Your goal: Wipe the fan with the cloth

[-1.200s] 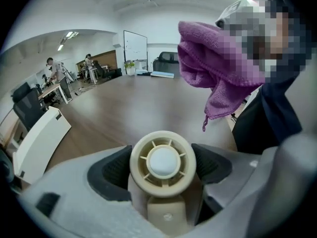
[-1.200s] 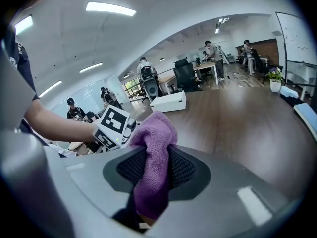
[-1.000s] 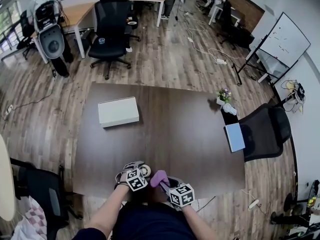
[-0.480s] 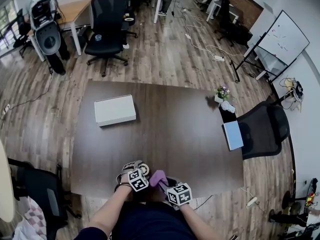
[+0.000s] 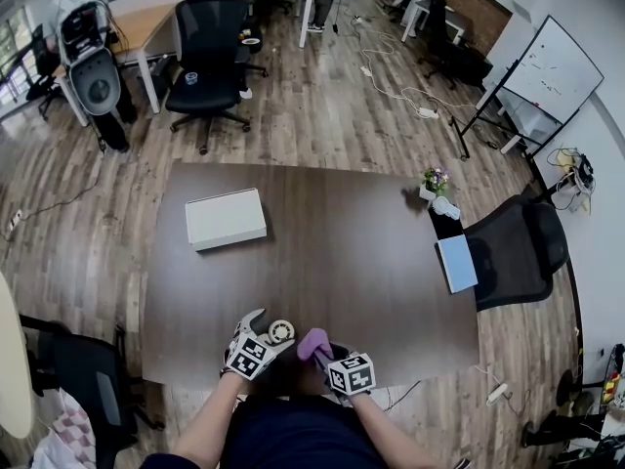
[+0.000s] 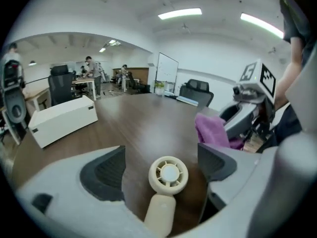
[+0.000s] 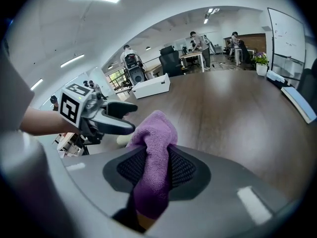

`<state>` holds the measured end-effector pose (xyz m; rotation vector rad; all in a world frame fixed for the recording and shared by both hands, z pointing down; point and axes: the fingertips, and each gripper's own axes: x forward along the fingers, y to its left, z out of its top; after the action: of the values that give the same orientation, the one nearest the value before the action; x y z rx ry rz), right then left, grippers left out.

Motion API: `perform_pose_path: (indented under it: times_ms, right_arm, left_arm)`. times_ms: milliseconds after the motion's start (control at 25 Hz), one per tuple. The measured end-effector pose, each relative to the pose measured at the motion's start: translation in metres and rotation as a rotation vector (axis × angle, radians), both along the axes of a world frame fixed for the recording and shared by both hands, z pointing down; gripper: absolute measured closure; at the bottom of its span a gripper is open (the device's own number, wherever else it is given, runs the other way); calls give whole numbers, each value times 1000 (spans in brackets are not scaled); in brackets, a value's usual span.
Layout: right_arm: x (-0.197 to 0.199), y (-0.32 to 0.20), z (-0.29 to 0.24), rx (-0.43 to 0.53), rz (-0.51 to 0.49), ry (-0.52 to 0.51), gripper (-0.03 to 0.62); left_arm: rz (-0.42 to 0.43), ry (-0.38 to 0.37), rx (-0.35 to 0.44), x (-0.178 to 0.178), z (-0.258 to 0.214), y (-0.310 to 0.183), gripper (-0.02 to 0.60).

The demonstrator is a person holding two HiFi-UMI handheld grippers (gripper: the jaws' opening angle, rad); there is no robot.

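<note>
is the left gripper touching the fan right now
Apart. In the left gripper view the fingers of the left gripper, which have just been opening, stand clear of the fan between them, bare table on both sides.

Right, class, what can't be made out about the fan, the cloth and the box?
- Left gripper view: the fan has its handle end hidden by the left gripper.
- Right gripper view: the cloth runs down out of sight between the jaws of the right gripper; it also hides most of the fan.
- Head view: any marking on the white box is too small.
</note>
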<state>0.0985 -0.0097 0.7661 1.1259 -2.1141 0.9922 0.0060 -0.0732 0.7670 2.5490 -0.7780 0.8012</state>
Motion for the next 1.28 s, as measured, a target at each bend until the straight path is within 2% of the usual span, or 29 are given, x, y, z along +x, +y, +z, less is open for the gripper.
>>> perform_pose_path:
  times_ms: [320,440,560,640,760,880,920,1120,1280]
  right_arm:
    - [3,-20,23,-41,31,42,462]
    - [3,-25,37,-63,33,65,462]
    - [2,-28,52,-89,36,84,462]
    - [3,-28,60,-105,43,100,462]
    - [6,-29,64,-111,56,125,459]
    - [9,-30,65,-111,72,135,450]
    - [10,-31,65,-111,76,133,441]
    - [10,-33,59,-99,90,90,359]
    - [11,-31,42,-66,103,49,290]
  left_arm:
    - [-351,215,41,-73,-68,-9,126]
    - [-428,272,72,-91,-90,-6,135]
    - [-466,299,106,-103,-108,-4,155]
    - [-491,313,139,-113,-123,-2,205]
    - [-533,329,210,-126,-146,1,352]
    - [-579,311,284,-137,-160,3,577]
    - [-586,309,295,-138,-162,4,594]
    - [-591,303,297,-139,-163,5,591]
    - [-585,313,253,-135,-157,7,591]
